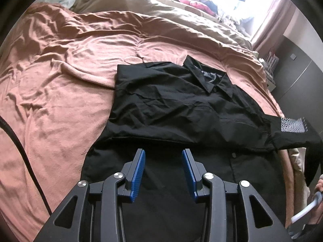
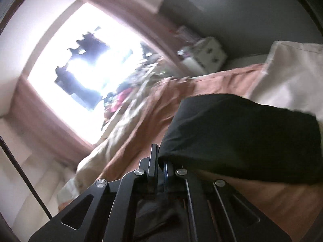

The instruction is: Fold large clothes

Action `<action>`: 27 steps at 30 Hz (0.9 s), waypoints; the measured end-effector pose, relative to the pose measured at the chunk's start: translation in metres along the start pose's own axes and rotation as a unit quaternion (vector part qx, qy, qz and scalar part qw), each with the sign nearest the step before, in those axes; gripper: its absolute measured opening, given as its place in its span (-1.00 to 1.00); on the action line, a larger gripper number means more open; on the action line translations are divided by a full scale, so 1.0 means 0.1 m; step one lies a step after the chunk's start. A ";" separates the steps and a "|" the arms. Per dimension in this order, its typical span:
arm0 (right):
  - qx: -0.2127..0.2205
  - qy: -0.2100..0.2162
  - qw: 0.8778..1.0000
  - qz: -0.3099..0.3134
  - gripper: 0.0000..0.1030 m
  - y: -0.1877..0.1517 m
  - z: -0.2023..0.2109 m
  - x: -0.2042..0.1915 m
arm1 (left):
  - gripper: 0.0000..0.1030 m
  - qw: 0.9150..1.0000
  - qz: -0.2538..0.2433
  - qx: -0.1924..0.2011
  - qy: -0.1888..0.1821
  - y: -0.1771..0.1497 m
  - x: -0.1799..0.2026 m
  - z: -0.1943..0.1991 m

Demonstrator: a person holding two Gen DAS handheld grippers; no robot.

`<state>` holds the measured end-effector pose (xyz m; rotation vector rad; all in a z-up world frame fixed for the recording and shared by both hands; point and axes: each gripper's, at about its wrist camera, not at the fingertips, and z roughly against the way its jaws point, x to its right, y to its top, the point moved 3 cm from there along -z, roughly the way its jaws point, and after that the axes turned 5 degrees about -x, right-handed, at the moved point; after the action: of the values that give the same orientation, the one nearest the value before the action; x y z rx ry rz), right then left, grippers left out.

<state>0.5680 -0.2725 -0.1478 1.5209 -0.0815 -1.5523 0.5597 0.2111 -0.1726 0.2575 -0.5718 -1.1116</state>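
Note:
A black collared shirt (image 1: 171, 104) lies on the pink bedspread (image 1: 60, 80), its left side folded over the front. Its right sleeve, with a grey patterned cuff (image 1: 292, 125), is lifted off the bed at the right edge. My left gripper (image 1: 163, 157) is open and empty, hovering above the shirt's lower part. In the right wrist view my right gripper (image 2: 161, 161) is shut on the black sleeve fabric (image 2: 242, 137), holding it up above the bed. That view is tilted and blurred.
A beige duvet (image 1: 161, 10) covers the far half of the bed. Clothes and toys (image 1: 193, 2) sit by the bright window. A grey wardrobe (image 1: 298, 76) stands to the right. A white pillow (image 2: 292, 76) shows near the bed's corner. A black cable (image 1: 20, 151) runs at the left.

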 end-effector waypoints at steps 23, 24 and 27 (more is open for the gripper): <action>-0.176 0.030 0.978 0.108 -0.98 -0.92 -1.40 -1.20 | -0.22 0.998 0.052 0.016 -0.036 0.08 -0.30 0.19; -0.194 0.008 0.974 0.119 -0.98 -1.01 -1.50 -1.21 | -0.22 0.998 0.052 0.016 -0.036 0.08 -0.30 0.19; -0.251 -0.058 0.958 0.124 -0.97 -1.10 -1.87 -1.09 | -0.22 0.998 0.054 0.014 -0.037 0.08 -0.30 0.19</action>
<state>0.6383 -0.0419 -0.1768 0.9793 0.0517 -1.3309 0.5462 0.2432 -0.1625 0.2083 -0.6612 -1.0126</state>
